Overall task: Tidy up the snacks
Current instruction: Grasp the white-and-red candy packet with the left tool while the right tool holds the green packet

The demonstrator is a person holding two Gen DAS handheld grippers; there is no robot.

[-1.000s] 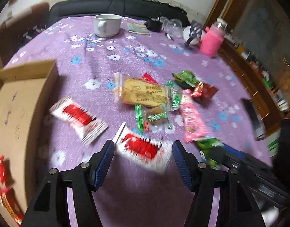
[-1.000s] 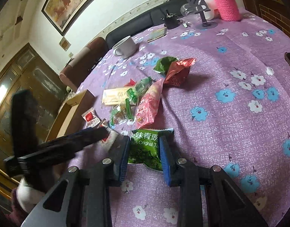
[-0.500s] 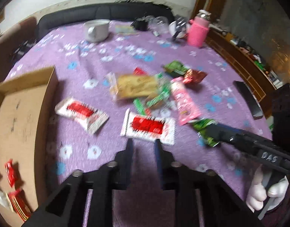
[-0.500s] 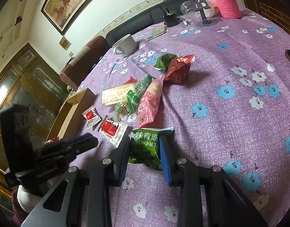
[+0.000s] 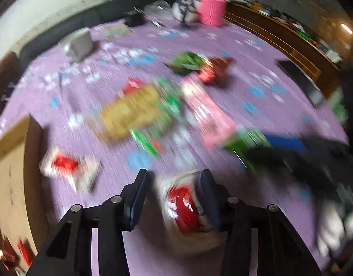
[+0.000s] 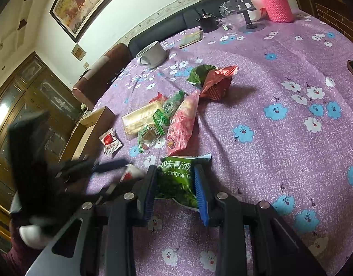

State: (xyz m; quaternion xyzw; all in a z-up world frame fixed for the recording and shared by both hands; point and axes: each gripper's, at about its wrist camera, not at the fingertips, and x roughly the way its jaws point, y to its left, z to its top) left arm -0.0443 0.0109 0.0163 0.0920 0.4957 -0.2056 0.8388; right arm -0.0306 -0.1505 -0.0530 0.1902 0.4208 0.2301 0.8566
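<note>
At lower centre, the left gripper [image 5: 174, 184] was opening around a red-and-white packet [image 5: 184, 203]; the right gripper [image 6: 176, 184] clamped a green snack bag [image 6: 179, 184] on the bench [image 6: 279, 142].

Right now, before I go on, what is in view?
Red-white packets: 2; one between the left tongs, one near the box.
Pea bag: 1, green, in the right tongs.
Pink bag: 1, mid-table.
Gold pack: 1, beside it.
Foil bag: 1, red, behind.
Mug: 1, white, far side.
Bottle: 1, pink, far edge.
Box: 1, cardboard, table's left.
Left tongs: black, opening, packet between.
Right tongs: black, shut on pea bag.
</note>
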